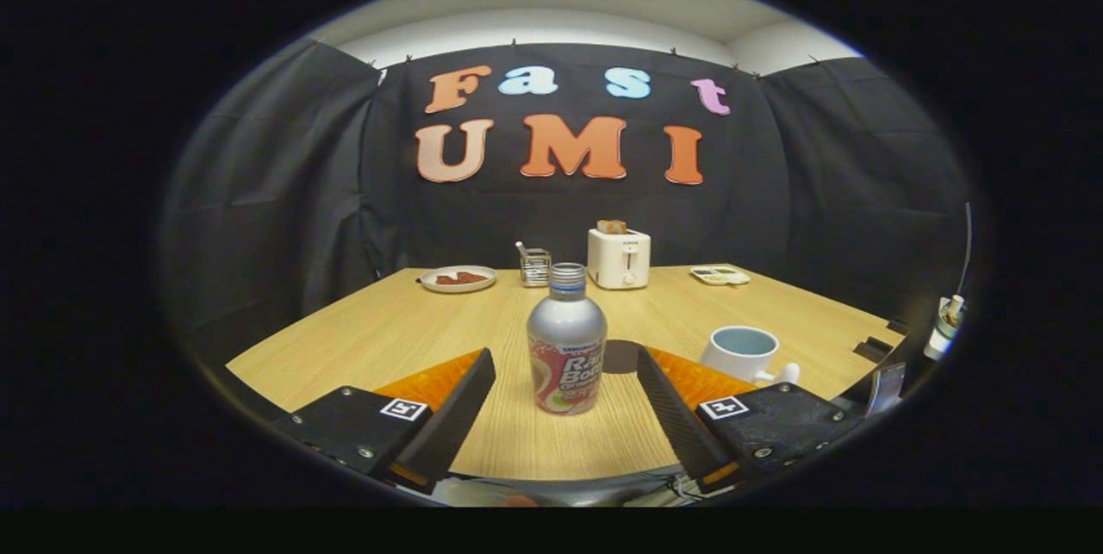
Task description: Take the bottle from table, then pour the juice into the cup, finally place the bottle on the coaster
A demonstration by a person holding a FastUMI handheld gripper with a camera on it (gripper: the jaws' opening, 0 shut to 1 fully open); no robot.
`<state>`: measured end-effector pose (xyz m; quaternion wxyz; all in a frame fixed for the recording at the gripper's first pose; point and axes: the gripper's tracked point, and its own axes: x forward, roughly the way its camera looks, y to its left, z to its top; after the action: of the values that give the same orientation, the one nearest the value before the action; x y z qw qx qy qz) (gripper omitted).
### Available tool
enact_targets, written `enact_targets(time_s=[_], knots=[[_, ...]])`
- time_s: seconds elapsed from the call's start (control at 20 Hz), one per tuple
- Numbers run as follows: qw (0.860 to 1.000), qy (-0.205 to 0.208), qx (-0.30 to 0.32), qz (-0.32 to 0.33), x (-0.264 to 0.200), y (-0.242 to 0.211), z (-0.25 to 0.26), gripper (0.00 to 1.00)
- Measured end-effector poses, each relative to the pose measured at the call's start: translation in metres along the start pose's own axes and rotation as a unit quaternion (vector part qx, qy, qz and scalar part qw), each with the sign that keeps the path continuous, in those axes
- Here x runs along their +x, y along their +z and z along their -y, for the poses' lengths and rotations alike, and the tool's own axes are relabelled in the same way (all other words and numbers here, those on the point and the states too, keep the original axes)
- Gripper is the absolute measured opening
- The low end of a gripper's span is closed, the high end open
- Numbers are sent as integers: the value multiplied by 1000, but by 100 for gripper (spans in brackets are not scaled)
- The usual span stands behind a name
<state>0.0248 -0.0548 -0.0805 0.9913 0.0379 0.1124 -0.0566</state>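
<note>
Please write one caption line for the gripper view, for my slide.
Open gripper around upright bottle, fingers not touching; coaster behind it, cup beside.

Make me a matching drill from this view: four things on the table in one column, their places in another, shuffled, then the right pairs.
Things:
1. bottle
2. cup
3. coaster
4. toaster

Places:
A. at the table's far edge, by the booth wall
B. upright between the fingers of the open gripper, touching neither
C. flat on the table just behind the bottle
D. beyond the right finger, handle toward the gripper

Pairs: 1-B, 2-D, 3-C, 4-A
</note>
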Motion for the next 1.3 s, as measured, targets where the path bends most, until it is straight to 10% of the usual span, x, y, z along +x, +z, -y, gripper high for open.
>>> enact_targets(time_s=[1.3], knots=[[997, 23, 26, -73, 92, -53, -6, 94]])
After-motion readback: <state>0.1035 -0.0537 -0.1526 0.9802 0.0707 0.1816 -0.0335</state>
